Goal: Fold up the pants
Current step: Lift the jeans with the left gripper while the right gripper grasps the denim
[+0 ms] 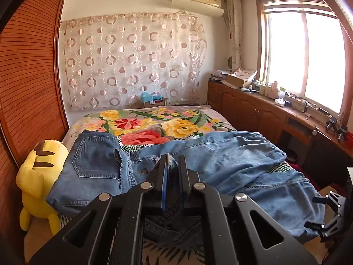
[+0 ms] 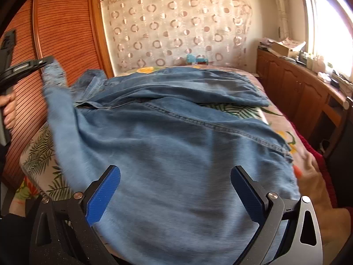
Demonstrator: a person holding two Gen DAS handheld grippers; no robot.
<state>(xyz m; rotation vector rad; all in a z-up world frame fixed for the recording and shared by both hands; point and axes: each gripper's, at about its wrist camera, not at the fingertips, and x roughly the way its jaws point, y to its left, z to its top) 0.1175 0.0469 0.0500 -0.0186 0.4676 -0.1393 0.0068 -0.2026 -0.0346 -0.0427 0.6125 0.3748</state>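
Premises: a bedroom in a private home. Evidence: a bed with a floral-printed blanket (image 1: 154, 125); a louvred brown wooden wardrobe door (image 1: 28, 84) beside it; a circle-patterned sheer curtain (image 1: 132, 59) across the far wall; a cream wall-mounted air conditioner (image 1: 197, 0) above; a sunlit wood-framed window (image 1: 302, 57) over low brown wooden cabinets (image 1: 247, 110) cluttered with bottles and boxes; a yellow plush toy (image 1: 39, 176) at the bedside.

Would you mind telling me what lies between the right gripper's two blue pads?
In the right wrist view, only the blue denim pants fill the gap of the open right gripper; the cloth spreads on the bed beneath, and neither pad presses it.
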